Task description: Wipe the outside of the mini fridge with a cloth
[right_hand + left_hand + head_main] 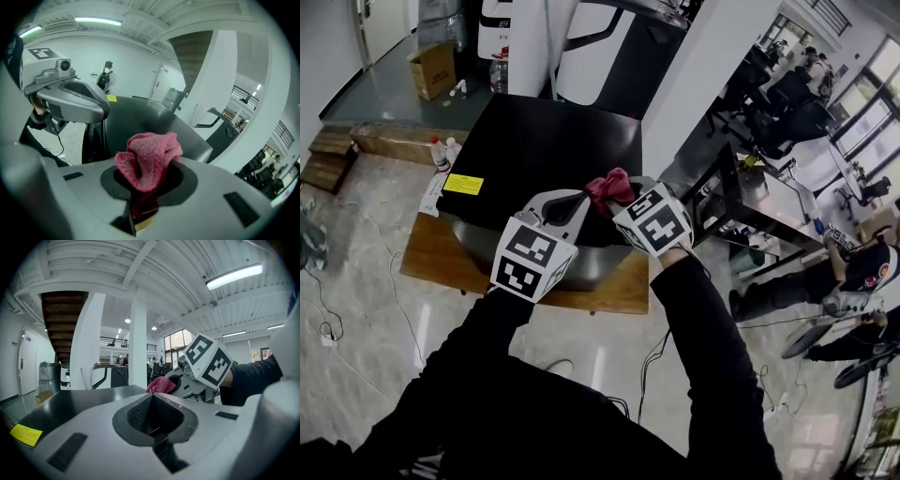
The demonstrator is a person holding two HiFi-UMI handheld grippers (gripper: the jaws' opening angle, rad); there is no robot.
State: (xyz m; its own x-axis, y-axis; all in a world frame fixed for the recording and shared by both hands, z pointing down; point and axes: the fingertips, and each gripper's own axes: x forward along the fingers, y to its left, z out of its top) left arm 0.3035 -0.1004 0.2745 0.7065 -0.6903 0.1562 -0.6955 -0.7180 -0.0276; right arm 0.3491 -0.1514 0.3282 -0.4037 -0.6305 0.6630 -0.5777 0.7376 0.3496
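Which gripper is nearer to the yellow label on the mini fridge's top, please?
Left. The left gripper hovers over the mini fridge top's near edge, just right of the yellow label. The right gripper, clamping the pink cloth, sits farther right, beyond the left one.

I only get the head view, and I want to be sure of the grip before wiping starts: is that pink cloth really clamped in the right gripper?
Observer: Yes. The right gripper view shows the grey right gripper shut on the crumpled pink terry cloth, a fold bulging out past the jaws.
Operator: And the left one?
Observer: The left gripper view shows the grey left gripper with jaws together and nothing between them.
Operator: Where is it aimed?
Observer: Low across the glossy black mini fridge top, toward the cloth.
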